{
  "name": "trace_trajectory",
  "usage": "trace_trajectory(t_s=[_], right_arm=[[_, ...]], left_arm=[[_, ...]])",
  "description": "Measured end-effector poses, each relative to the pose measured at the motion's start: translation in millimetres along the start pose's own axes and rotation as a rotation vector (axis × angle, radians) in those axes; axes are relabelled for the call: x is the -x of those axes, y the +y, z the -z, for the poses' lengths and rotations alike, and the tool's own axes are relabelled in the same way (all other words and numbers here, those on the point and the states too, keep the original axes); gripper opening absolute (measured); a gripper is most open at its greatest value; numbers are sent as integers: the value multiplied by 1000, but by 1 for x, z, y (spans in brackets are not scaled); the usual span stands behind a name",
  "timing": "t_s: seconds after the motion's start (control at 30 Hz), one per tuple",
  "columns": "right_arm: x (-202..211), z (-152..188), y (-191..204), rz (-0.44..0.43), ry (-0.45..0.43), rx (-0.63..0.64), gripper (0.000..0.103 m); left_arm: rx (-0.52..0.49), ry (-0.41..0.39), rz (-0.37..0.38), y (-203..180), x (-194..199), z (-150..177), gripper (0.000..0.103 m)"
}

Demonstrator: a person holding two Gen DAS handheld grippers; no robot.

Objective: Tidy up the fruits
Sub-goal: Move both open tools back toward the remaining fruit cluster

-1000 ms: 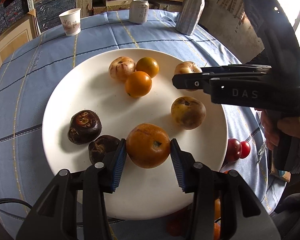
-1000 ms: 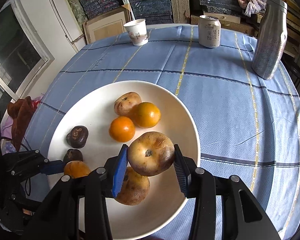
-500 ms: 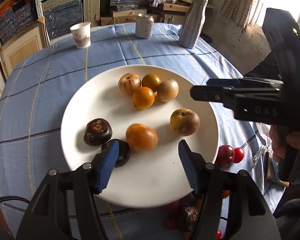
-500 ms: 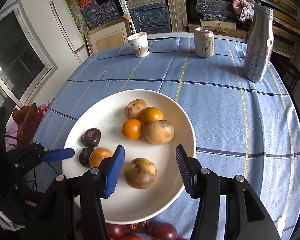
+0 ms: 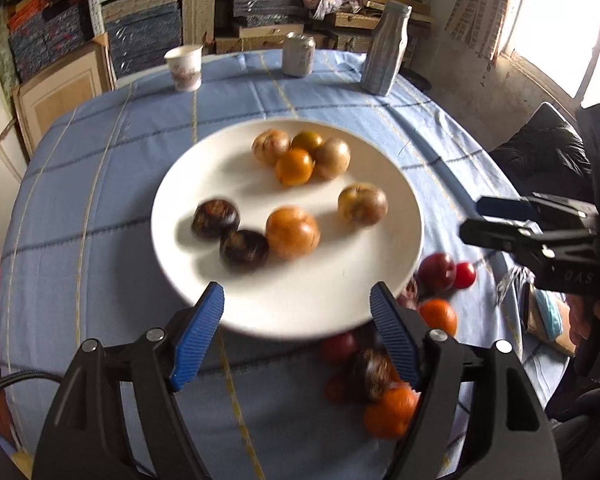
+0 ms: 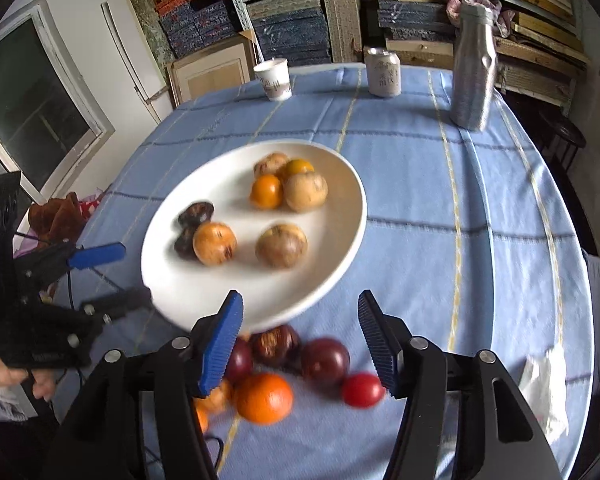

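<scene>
A white plate (image 5: pixel 372 296) (image 6: pixel 172 276) on the blue tablecloth holds several fruits: two dark ones (image 5: pixel 244 249), an orange persimmon (image 5: pixel 293 232) (image 6: pixel 214 242), a brown fruit (image 5: pixel 362 204) (image 6: pixel 281 245) and a cluster at the back (image 5: pixel 300 156) (image 6: pixel 290 184). Loose fruits lie on the cloth at the plate's near edge: oranges (image 6: pixel 264 398) (image 5: pixel 390 412), dark red ones (image 6: pixel 325 358) and a small red one (image 6: pixel 362 390). My left gripper (image 5: pixel 296 336) is open and empty, above the plate's near rim. My right gripper (image 6: pixel 300 340) is open and empty, above the loose fruits.
A paper cup (image 5: pixel 184 68) (image 6: pixel 274 80), a drink can (image 5: pixel 298 54) (image 6: pixel 383 73) and a silver bottle (image 5: pixel 384 48) (image 6: pixel 473 66) stand at the table's far side. Stacked boxes fill the shelves behind. A white wrapper (image 6: pixel 548 384) lies at the right.
Both grippers let go of their fruits onto the plate, opened and pulled back and up. The loose fruits by the plate's near edge came into view.
</scene>
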State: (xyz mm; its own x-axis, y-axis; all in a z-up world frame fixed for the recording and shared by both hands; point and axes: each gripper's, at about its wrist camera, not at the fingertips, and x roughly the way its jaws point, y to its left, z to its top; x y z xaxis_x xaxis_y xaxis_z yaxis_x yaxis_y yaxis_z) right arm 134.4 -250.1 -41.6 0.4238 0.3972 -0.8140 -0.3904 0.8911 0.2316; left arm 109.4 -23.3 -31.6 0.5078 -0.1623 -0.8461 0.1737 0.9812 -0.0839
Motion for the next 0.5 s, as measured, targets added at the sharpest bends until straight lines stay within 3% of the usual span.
trace_trajectory(t_s=[0.23, 0.5], right_arm=[[2, 44, -12, 12, 64, -51, 61], [20, 55, -14, 33, 48, -35, 65]], left_arm=[[3, 55, 32, -8, -2, 28, 73], [2, 100, -4, -14, -28, 34, 74]])
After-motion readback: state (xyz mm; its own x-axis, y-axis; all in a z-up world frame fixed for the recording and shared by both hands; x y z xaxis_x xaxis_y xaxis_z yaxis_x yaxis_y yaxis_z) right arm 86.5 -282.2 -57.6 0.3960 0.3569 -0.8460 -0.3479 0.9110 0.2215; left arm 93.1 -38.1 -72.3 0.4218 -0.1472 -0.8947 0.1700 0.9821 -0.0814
